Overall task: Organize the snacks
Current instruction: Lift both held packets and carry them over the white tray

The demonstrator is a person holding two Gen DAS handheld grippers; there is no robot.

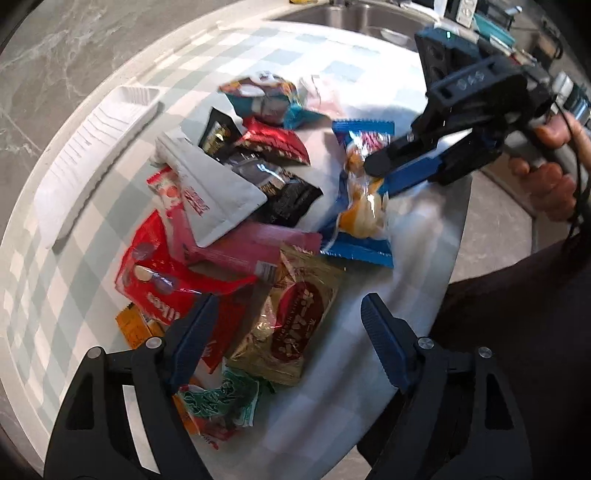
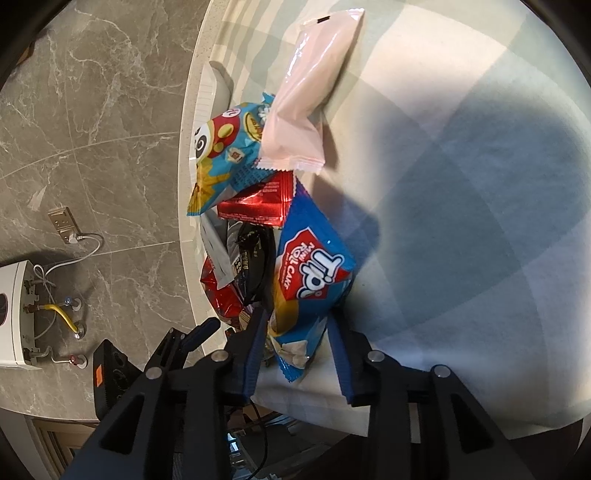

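Note:
A pile of snack packets lies on a checked cloth [image 1: 332, 51] on a round table. My right gripper [image 1: 380, 173] is shut on the blue Tipo mini roll cake packet [image 1: 364, 192]. In the right wrist view the gripper [image 2: 297, 325] pinches the packet's [image 2: 314, 266] lower end. My left gripper [image 1: 291, 317] is open and empty above a gold packet [image 1: 295, 325] and a red packet [image 1: 162, 280]. A white pouch [image 1: 210, 188], a black packet [image 1: 284, 192] and a pale pink packet [image 2: 314, 88] lie in the pile.
A white tray [image 1: 92, 155] sits at the table's left edge. A blue panda packet [image 2: 225, 151] and a red foil packet [image 2: 262, 203] lie beside the pink one. A sink [image 1: 351, 18] is at the back. Grey marble floor [image 2: 92, 129] lies past the table's edge.

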